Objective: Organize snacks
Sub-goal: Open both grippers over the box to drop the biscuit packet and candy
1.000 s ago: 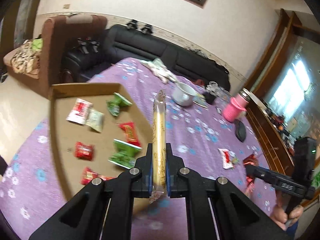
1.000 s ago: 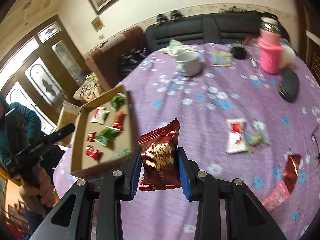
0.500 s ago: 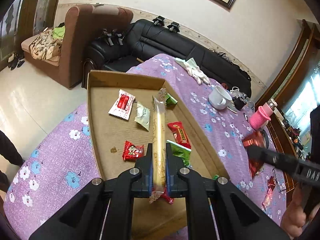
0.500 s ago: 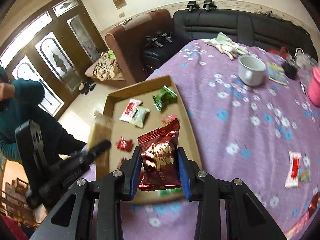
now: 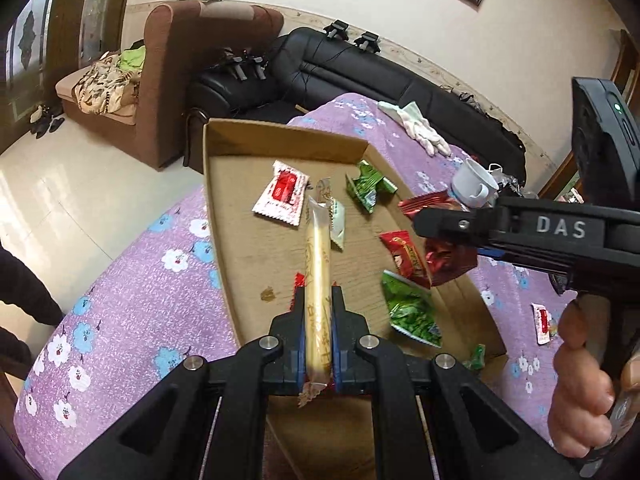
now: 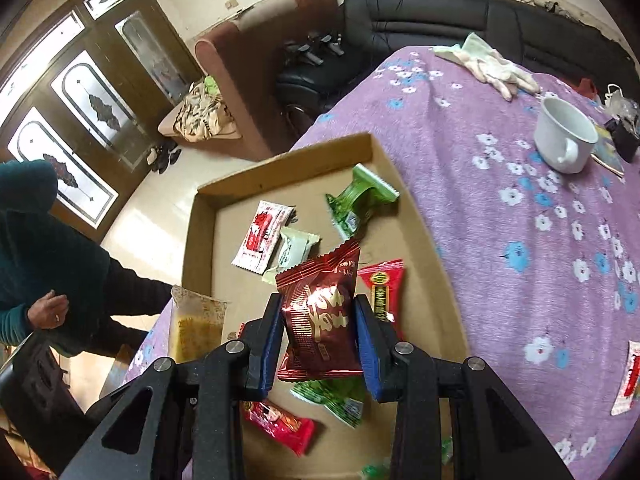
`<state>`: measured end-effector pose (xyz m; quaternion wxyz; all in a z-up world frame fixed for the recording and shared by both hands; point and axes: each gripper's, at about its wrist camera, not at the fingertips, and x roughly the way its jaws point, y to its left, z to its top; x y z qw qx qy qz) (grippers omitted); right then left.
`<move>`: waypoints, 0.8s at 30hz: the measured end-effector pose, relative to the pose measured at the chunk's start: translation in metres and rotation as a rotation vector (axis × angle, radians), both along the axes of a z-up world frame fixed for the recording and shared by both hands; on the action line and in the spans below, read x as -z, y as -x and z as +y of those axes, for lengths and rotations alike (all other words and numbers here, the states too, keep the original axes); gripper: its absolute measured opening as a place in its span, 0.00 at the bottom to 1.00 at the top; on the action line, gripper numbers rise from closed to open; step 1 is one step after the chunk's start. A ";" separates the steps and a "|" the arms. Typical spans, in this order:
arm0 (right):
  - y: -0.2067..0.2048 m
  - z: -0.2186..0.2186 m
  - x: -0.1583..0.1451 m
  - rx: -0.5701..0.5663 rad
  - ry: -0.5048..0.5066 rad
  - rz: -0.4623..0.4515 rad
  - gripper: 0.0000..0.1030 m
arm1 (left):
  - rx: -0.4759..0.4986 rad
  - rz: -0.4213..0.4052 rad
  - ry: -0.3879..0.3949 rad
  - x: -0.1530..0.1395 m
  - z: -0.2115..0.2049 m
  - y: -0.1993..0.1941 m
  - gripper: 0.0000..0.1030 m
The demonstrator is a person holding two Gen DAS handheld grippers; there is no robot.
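The left hand-held gripper (image 5: 318,328) pinches a long yellow wrapped snack stick (image 5: 318,264) above the shallow brown cardboard tray (image 5: 248,256) on the purple flowered surface (image 5: 132,304). The right hand-held gripper (image 6: 318,336) pinches a dark red foil snack packet (image 6: 320,312) over the same tray's scattered snacks.

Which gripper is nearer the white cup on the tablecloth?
Right. The right gripper, holding a dark red packet, hangs over the cardboard tray's edge on the white cup's side. The left gripper, clamping a long yellow stick snack, is above the tray's middle, farther away.
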<state>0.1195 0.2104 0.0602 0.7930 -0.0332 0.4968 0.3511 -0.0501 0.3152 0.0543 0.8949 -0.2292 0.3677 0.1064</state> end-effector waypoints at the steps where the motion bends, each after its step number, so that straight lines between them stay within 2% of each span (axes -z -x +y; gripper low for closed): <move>1: -0.001 0.003 0.002 -0.002 0.002 0.002 0.37 | -0.001 0.004 -0.001 0.001 0.000 0.000 0.09; 10: 0.000 0.013 0.022 -0.010 0.027 0.024 0.37 | 0.002 0.025 -0.008 0.012 -0.004 -0.003 0.09; 21: -0.001 0.008 0.043 -0.001 0.032 0.050 0.38 | -0.014 0.046 -0.108 0.014 -0.019 -0.002 0.09; 24: 0.000 0.003 0.042 0.003 0.014 0.058 0.38 | -0.010 0.048 -0.114 0.015 -0.021 -0.002 0.09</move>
